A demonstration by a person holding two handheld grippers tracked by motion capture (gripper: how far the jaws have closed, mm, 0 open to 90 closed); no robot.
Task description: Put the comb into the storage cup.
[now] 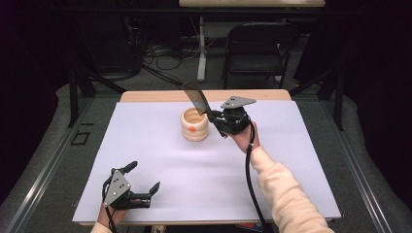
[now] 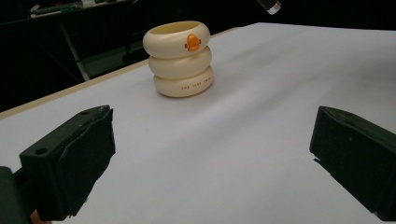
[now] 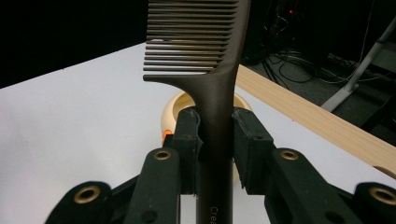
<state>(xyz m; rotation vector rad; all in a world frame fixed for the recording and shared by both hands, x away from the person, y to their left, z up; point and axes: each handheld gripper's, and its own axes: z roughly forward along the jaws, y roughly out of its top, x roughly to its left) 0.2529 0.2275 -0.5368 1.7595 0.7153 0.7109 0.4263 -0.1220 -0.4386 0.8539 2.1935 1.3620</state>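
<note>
A cream ringed cup (image 1: 195,124) with an orange duck mark stands upright near the middle back of the white mat (image 1: 160,160); the left gripper view shows the cup (image 2: 180,58) ahead. My right gripper (image 1: 217,119) is just right of the cup and is shut on the handle of a dark comb (image 1: 196,97), whose teeth reach up and left above the cup's rim. In the right gripper view the comb (image 3: 210,56) stands between the jaws with the cup (image 3: 173,112) behind. My left gripper (image 1: 143,177) rests low at the front left, open and holding nothing.
The mat covers a wooden table whose back edge (image 1: 145,96) shows beyond it. A black folding chair (image 1: 257,48), a white table leg (image 1: 201,48) and cables lie on the floor behind. A dark frame post (image 1: 73,87) stands at the left.
</note>
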